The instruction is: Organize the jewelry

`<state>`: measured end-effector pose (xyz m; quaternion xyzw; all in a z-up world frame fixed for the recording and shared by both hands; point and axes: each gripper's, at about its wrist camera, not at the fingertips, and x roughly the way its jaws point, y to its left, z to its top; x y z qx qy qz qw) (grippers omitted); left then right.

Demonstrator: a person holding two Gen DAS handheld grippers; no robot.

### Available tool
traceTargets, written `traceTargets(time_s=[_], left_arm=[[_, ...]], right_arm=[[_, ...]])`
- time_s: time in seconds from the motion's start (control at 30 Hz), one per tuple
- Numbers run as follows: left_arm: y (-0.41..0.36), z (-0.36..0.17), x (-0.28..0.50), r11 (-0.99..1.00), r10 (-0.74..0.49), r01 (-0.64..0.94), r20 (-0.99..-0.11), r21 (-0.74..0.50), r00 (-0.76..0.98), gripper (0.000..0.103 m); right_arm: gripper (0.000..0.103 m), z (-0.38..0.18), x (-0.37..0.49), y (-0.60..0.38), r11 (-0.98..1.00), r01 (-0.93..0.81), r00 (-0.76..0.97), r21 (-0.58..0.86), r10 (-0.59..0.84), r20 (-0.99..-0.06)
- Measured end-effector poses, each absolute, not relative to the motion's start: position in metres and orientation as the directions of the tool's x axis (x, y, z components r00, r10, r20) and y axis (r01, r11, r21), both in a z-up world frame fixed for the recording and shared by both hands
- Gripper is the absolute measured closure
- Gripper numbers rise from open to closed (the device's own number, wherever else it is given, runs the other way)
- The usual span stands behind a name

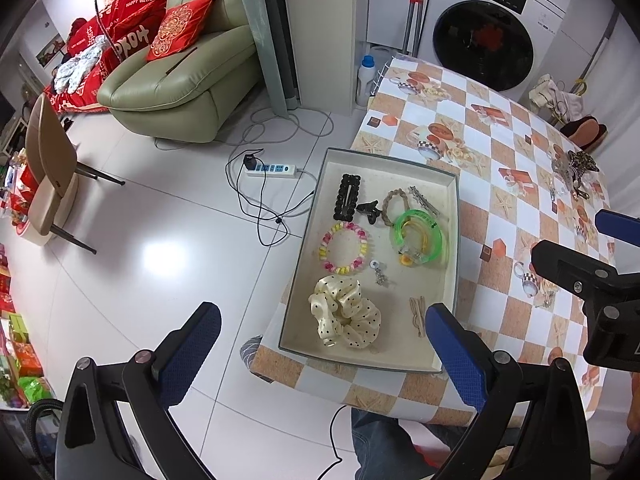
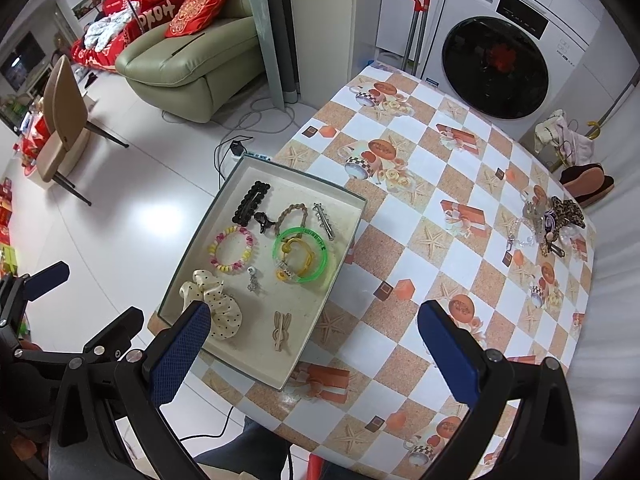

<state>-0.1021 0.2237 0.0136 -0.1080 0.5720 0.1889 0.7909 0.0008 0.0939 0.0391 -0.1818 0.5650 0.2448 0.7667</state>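
Jewelry sits mostly sorted in the shallow tray (image 2: 344,196) at the left edge of the table (image 2: 420,240): going left to right from the tray's left wall I see a black clip (image 2: 251,203), a beaded bracelet (image 2: 232,250), a polka-dot scrunchie (image 2: 218,308), then a green bangle (image 2: 301,256) and a silver clip (image 2: 324,220) near the right wall. Well right of the tray, a loose pile (image 2: 550,224) waits at the table's far edge. My left claw (image 1: 322,344) hangs spread and empty over the tray's near end; my right claw (image 2: 314,344) is likewise spread, holding nothing. I judge the next pick belongs to the right claw: reach across, single out one piece, and pinch it low. Readable writing: "HAPPY WEDDING" on a red cushion (image 1: 140,4) left of the tray; the washer (image 2: 496,60) badge is too small to read.
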Motion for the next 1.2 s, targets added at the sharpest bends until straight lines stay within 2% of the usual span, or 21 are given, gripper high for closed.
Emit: traceTargets(time_s=[1.2], left_arm=[[0.2219,0.0124,-0.1051,0.91,0.187,-0.41,-0.947,0.065,0.263,0.0]], right_arm=[[0.0,0.0376,-0.0019,0.0964,0.816,-0.578,0.242,-0.003,0.168,-0.956]])
